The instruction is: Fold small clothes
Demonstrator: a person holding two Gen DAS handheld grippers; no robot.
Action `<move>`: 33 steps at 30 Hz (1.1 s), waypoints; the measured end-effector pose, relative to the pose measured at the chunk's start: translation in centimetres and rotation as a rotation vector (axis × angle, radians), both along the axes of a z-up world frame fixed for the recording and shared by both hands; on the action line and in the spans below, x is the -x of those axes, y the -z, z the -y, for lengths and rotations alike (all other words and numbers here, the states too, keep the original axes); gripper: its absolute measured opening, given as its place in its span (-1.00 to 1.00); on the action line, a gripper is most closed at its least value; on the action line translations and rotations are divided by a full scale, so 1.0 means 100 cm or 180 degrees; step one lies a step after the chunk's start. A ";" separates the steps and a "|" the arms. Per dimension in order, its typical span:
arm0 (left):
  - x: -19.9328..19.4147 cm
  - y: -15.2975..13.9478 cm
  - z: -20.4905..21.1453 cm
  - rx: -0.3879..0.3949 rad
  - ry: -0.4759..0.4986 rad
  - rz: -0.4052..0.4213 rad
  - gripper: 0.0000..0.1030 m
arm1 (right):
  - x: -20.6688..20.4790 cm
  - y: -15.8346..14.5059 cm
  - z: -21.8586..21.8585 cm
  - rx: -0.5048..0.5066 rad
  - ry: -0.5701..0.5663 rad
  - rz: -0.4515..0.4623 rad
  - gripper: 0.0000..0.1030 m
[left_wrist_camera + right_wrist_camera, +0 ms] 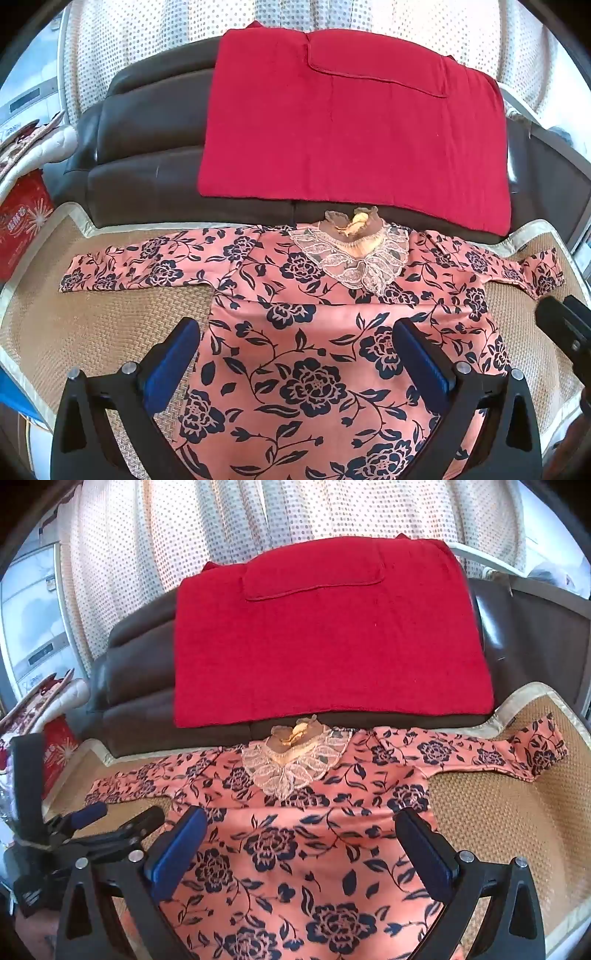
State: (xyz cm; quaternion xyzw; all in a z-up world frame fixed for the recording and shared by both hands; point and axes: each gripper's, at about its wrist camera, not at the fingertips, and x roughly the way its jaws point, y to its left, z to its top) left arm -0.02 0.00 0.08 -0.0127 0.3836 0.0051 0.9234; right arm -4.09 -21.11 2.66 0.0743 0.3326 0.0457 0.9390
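Note:
A small pink dress with dark blue flowers [314, 350] lies flat on a woven mat [92, 332], lace collar [351, 262] at the far side, both sleeves spread out to left [140, 266] and right [532, 269]. It also shows in the right wrist view [306, 849]. My left gripper [295, 339] is open and empty above the dress's middle-left. My right gripper [303, 830] is open and empty above its middle-right. The left gripper shows in the right wrist view [122, 818] at the left. Part of the right gripper [569, 325] shows at the right edge of the left wrist view.
A red cloth [351, 125] is draped over a dark leather sofa back [147, 147] just beyond the mat. Dotted white curtains [258, 520] hang behind. A red box [22, 221] and clutter stand at the left.

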 end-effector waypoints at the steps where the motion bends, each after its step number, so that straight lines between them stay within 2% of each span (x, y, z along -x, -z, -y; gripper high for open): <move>1: 0.000 -0.001 0.000 0.0001 0.0001 0.0004 1.00 | -0.002 0.000 -0.002 -0.0005 0.0007 -0.0011 1.00; 7: 0.004 -0.003 0.001 -0.0033 0.0030 0.0070 1.00 | -0.006 0.001 -0.008 0.0107 0.0033 0.0053 1.00; 15: 0.005 -0.005 0.002 -0.0020 0.0023 0.0043 1.00 | -0.011 0.013 -0.009 0.0145 -0.0025 -0.0109 1.00; 16: 0.002 -0.003 -0.001 0.0015 0.0026 -0.0053 1.00 | -0.012 0.015 -0.010 0.0157 -0.0048 -0.0140 1.00; 18: 0.002 -0.002 -0.001 0.0014 0.0028 -0.0054 1.00 | -0.014 0.018 -0.014 0.0196 -0.0096 -0.0207 1.00; 33: 0.002 0.000 -0.002 0.0012 -0.0009 -0.0103 1.00 | -0.016 0.022 -0.020 0.0180 -0.0171 -0.0259 1.00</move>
